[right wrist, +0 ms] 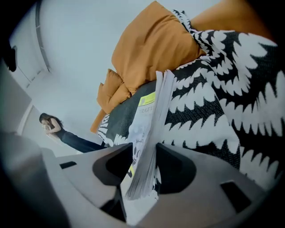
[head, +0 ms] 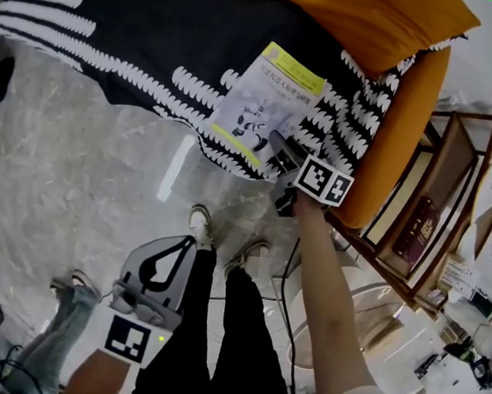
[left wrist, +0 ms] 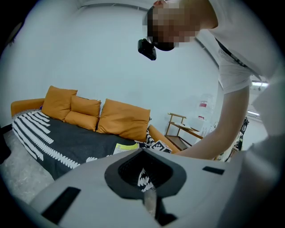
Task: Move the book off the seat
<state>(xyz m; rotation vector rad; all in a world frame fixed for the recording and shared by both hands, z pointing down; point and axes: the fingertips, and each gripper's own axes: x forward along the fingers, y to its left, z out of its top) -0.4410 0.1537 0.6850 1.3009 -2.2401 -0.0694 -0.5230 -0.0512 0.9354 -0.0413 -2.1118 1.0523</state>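
A thin book with a white and yellow cover lies on the sofa seat, on a black blanket with white leaf patterns. My right gripper is at the book's near corner, shut on its edge. In the right gripper view the book stands edge-on between the jaws of the right gripper, its pages fanning out. My left gripper hangs low over the floor, away from the sofa. Its jaws are together with nothing in them. The left gripper view shows the left gripper and the book beyond it.
Orange cushions rest at the sofa's back and an orange armrest is right of the book. A wooden shelf unit stands further right. My shoes are on the marble floor before the sofa. Another person's legs are at lower left.
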